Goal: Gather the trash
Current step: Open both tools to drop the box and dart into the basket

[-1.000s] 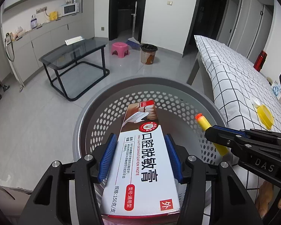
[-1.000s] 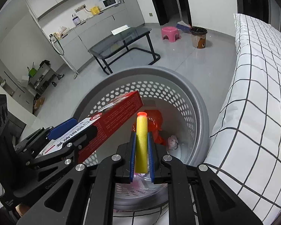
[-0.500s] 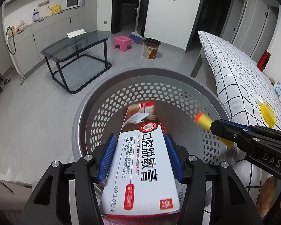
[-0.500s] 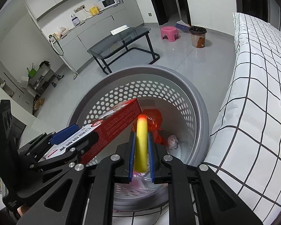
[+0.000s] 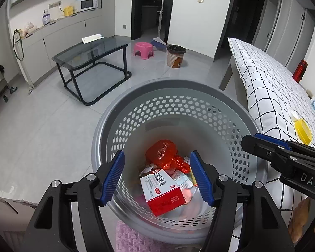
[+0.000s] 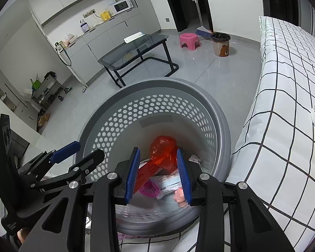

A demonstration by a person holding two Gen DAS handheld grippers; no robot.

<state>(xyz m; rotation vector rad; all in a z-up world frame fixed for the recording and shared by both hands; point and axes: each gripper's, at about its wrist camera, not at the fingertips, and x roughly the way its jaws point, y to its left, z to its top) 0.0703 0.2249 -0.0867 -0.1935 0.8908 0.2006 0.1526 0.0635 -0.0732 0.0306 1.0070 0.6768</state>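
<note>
Hovering over a gray basket, the left gripper and right gripper gape wide, holding nothing. A toothpaste box lies inside beside a red bag.

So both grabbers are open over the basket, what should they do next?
Probably lift away toward the checkered bed. The left gripper and right gripper are empty, the toothpaste box lies inside the basket, and a yellow lid waits there.

Left gripper and right gripper hover side by side, angled downward, jaws spread wide, the 2 blue-padded pairs empty.
</note>
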